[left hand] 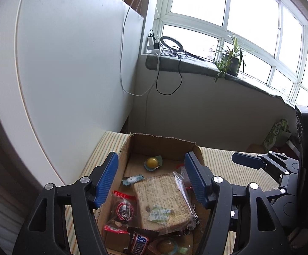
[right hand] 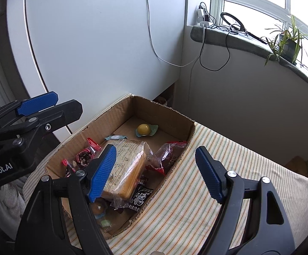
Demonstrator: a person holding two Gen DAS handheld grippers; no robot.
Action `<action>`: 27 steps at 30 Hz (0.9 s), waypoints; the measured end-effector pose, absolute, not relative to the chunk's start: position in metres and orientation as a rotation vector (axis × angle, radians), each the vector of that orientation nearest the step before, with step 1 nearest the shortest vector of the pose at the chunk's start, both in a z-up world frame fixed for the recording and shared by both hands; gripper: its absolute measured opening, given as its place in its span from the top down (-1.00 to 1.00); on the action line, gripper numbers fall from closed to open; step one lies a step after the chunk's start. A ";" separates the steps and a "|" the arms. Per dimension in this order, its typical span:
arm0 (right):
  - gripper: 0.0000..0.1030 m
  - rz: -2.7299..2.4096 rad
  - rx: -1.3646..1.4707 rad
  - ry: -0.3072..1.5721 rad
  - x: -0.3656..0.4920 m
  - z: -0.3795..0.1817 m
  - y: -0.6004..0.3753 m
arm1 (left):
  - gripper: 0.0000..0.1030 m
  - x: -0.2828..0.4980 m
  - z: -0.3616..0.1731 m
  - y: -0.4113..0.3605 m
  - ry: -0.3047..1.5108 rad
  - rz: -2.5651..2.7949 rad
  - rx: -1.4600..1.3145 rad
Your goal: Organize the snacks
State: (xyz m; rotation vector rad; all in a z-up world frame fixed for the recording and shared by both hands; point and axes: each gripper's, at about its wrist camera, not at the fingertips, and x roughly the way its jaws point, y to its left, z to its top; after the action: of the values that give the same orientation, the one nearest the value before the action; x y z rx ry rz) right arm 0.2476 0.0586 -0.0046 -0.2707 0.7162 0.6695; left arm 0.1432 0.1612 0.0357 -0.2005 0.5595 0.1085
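Snack box inspection: both tools empty.
Left gripper [left hand: 151, 180] and right gripper [right hand: 157, 174] stand wide above the cardboard box [right hand: 183, 136]; wrapped bread [right hand: 130, 161] lies inside.

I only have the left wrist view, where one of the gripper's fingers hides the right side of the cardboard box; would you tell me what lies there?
Observer: A clear packet with red trim, filled with dark snacks, lies against the right wall of the cardboard box.
Operator: Thank you. Is the right gripper holding anything?
Observer: No. The right gripper is open, with nothing between its pads.
Operator: And is there anything at the box's near right corner?
Observer: Yes, a black packet with white print lies there, beside the wrapped bread.
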 end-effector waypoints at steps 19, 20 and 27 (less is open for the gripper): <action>-0.95 0.531 -0.210 0.588 0.162 0.028 0.002 | -0.41 0.052 0.041 0.136 0.503 0.171 -0.201; -0.95 0.528 -0.201 0.588 0.159 0.028 -0.001 | -0.41 0.049 0.040 0.136 0.503 0.170 -0.205; -0.95 0.502 -0.150 0.590 0.149 0.029 -0.019 | -0.56 0.039 0.043 0.124 0.498 0.180 -0.182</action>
State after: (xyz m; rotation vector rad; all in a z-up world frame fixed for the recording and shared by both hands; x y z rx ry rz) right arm 0.1489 -0.0195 0.0292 -0.1505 0.5904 0.5016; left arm 0.0387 0.1241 0.0434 -0.1825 0.4984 0.1798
